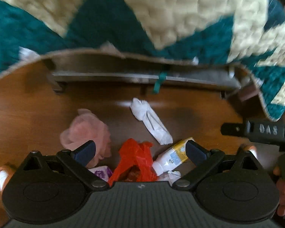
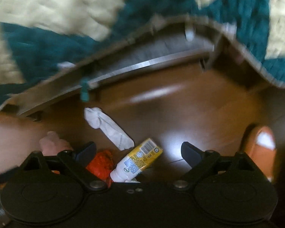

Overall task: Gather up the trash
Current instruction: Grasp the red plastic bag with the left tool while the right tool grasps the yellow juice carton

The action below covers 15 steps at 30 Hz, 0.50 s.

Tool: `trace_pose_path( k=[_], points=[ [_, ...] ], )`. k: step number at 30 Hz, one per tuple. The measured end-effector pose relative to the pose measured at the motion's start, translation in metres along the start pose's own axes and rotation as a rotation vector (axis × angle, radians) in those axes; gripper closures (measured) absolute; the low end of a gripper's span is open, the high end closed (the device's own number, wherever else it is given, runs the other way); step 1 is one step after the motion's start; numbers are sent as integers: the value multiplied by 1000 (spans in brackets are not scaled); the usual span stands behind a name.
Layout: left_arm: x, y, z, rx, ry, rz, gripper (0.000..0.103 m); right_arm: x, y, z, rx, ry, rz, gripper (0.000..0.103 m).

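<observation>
Trash lies on the brown wood floor (image 1: pixel 28 110) beside a bed. In the left wrist view I see a white crumpled wrapper (image 1: pixel 152 123), a pink crumpled tissue (image 1: pixel 85 131), a red plastic bag (image 1: pixel 134 159), a yellow and white drink carton (image 1: pixel 172 155) and a purple-printed scrap (image 1: pixel 101 172). My left gripper (image 1: pixel 140 150) is open above the red bag, holding nothing. My right gripper (image 2: pixel 138 150) is open above the carton (image 2: pixel 138 159), with the red bag (image 2: pixel 102 163), the white wrapper (image 2: pixel 108 125) and the pink tissue (image 2: pixel 51 142) to its left. The right gripper's body also shows in the left wrist view (image 1: pixel 260 131).
A teal and cream quilt (image 1: pixel 161 19) hangs over the bed edge, above a metal bed frame rail (image 1: pixel 123 76). The person's orange and white slippers (image 2: pixel 262 148) stand on the floor at the right, and one shows at the left in the left wrist view (image 1: pixel 3 174).
</observation>
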<state>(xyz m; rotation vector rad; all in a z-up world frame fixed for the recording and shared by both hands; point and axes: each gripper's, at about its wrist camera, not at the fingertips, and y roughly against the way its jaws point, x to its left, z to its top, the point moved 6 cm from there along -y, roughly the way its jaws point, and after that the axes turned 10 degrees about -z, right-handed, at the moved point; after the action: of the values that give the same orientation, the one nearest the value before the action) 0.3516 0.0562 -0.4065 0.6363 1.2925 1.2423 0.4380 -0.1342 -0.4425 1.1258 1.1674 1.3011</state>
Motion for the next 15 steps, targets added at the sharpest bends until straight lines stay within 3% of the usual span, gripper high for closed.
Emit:
trace_pose_path(
  k=[9,13,15],
  points=[
    [14,-98,-17,121,-28,-2,3,-3,-106,-17,202,-157,-58,16],
    [15,-128,-22,158,-21,-16,11,4,-130,-24,250,-201,-43,20],
    [15,-138,-24,168,-32,-16,20,8,-138,-27,268,-214,-38,21]
  ],
)
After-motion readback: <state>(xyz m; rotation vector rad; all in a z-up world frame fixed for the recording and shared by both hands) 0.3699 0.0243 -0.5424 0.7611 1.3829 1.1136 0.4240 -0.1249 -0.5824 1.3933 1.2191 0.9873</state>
